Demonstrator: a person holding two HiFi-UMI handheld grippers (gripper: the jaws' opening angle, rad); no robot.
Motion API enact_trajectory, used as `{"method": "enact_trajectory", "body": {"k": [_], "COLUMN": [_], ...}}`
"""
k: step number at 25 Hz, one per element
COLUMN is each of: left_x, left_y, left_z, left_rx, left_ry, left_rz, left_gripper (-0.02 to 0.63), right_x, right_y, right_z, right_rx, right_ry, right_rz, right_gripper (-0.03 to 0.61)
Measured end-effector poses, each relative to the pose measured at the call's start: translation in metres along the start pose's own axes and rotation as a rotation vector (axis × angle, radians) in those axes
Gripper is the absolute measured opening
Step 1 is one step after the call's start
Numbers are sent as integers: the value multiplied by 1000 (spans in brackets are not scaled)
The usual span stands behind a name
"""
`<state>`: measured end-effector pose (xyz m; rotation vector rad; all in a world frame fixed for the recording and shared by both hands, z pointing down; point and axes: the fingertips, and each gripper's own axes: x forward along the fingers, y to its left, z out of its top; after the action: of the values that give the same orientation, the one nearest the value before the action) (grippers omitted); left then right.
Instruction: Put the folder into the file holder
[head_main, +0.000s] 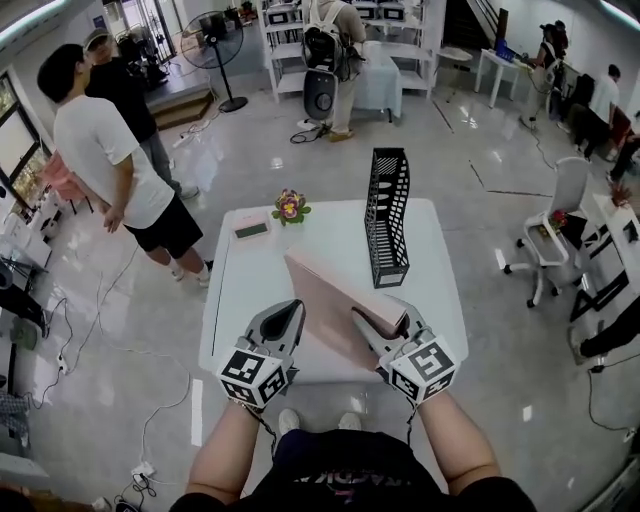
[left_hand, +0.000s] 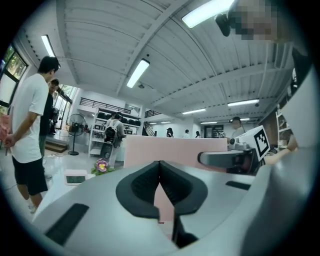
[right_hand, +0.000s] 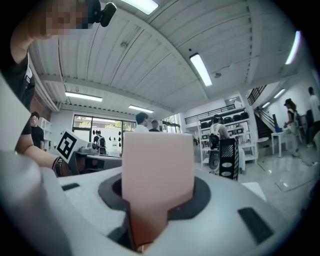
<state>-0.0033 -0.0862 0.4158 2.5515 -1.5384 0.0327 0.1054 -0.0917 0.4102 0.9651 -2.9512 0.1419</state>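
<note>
Pink and box-thick, the folder is off the white bench, tilted over its near half with its far corner reaching toward the foot of the file holder. The right hand-held gripper has the folder's near right end between its jaws. In the right gripper view the pink slab fills the gap, and the jaws stand partly apart and clamp on its two faces. The left hand-held gripper sits at the folder's left edge. In the left gripper view its jaws are closed with the tips meeting, the folder's broad face stands just beyond them, and a sliver of pink shows in the slit below the tips. Whether any part of the folder is pinched there cannot be made out. That view also shows the other gripper at the folder's far end. The file holder is black mesh. It stands upright on the right side of the bench toward the back, its open top facing up, and the folder is not inside it. At the back left of the bench a small potted flower stands just beside a small white display unit. A person in a white shirt stands on the glossy floor to the left of the bench.
</note>
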Motion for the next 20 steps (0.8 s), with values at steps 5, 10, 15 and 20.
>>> {"method": "enact_trajectory", "body": {"k": [5,10,15,20], "left_x": [40,64,77,78], "left_y": [-66,-112,-130,-127], "left_z": [8,17,16,21], "left_rx": [25,46,62,66], "left_ry": [7,12,30,30], "left_rz": [-149,-307,-424,-521], "left_gripper": [2,2,2,2], "right_x": [-49,-84,-97,-95], "right_y": [-31,-47,-55,-52], "right_z": [10,18,26,40], "right_rx": [37,66,75,57], "right_ry": [-24,-50,-83,-101], "right_rz": [-85,-204,-318,-417], "right_gripper": [144,144,144,144]}}
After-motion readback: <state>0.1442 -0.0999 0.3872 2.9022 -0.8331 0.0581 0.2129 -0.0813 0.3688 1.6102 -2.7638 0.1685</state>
